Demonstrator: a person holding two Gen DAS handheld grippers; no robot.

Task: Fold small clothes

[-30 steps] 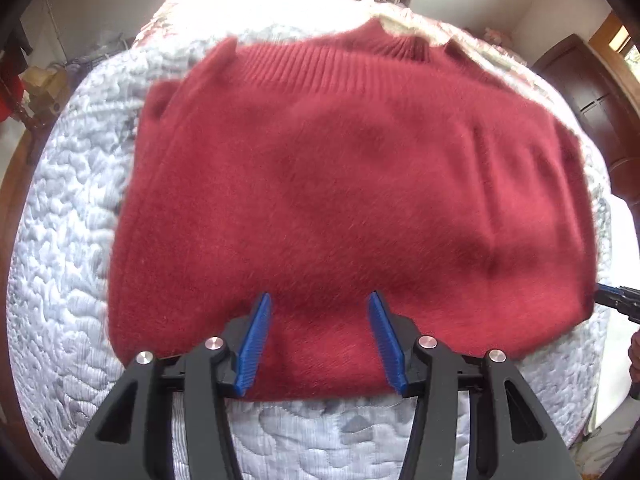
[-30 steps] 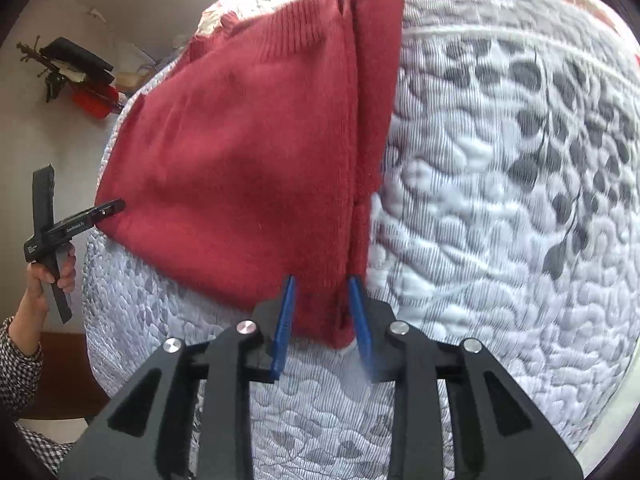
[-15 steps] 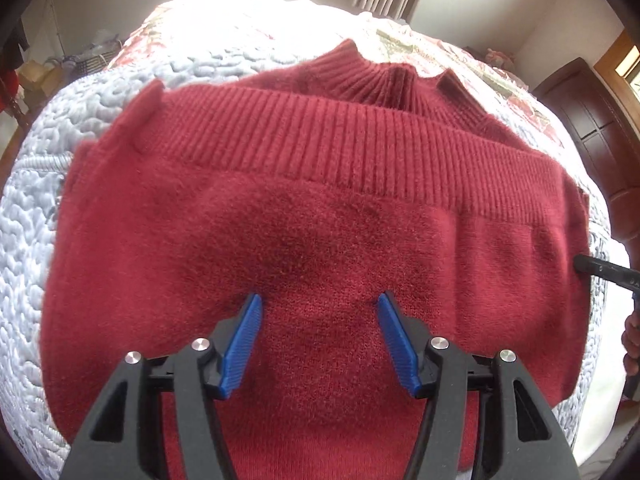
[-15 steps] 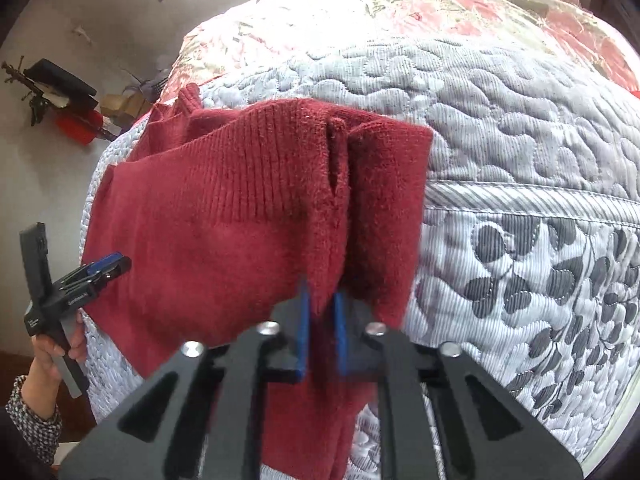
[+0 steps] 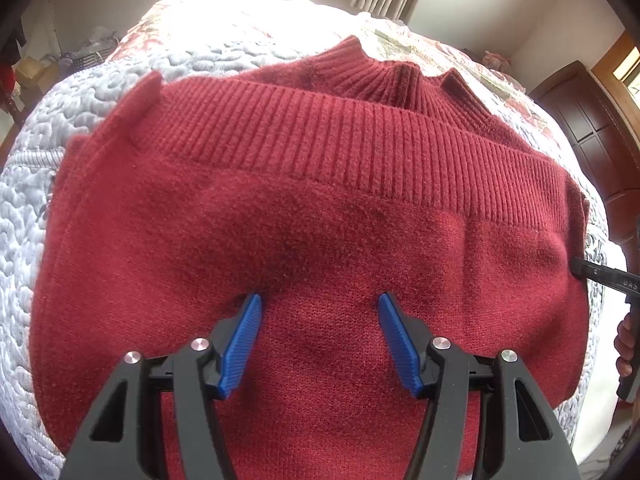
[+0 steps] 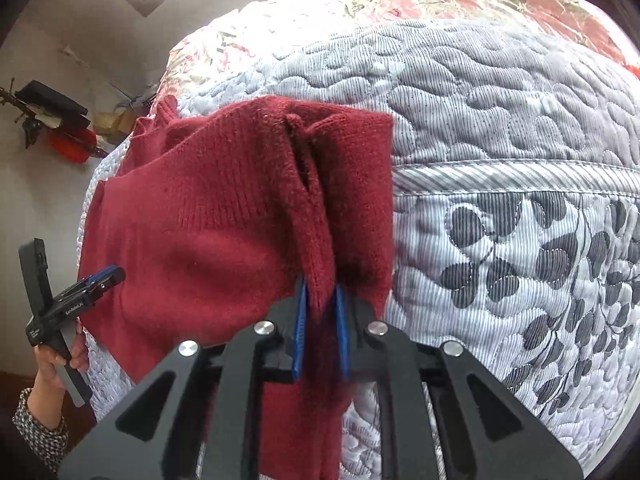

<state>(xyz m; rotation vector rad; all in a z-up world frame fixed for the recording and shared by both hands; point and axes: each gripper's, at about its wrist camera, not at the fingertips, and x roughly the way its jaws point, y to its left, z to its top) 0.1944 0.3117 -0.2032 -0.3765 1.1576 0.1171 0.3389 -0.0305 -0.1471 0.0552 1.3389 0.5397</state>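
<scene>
Sweater (image 5: 320, 240), a red knit, is lying on the quilted bed (image 6: 500, 128), already doubled over so its ribbed hem (image 5: 340, 152) is sitting just short of the collar (image 5: 384, 76); the right gripper (image 6: 320, 320) is pinching a raised ridge of the knit along the garment's right edge, its blue fingers (image 6: 301, 320) closed on the wool; the left gripper (image 5: 320, 340) is hovering over the near fold with fingers (image 5: 244, 340) spread wide and holding nothing. The fabric is looking soft, thick and limp, likely to sag and stretch if lifted from one point; I judge that taking hold at the doubled edges or the firmer ribbing is giving the safest purchase.
</scene>
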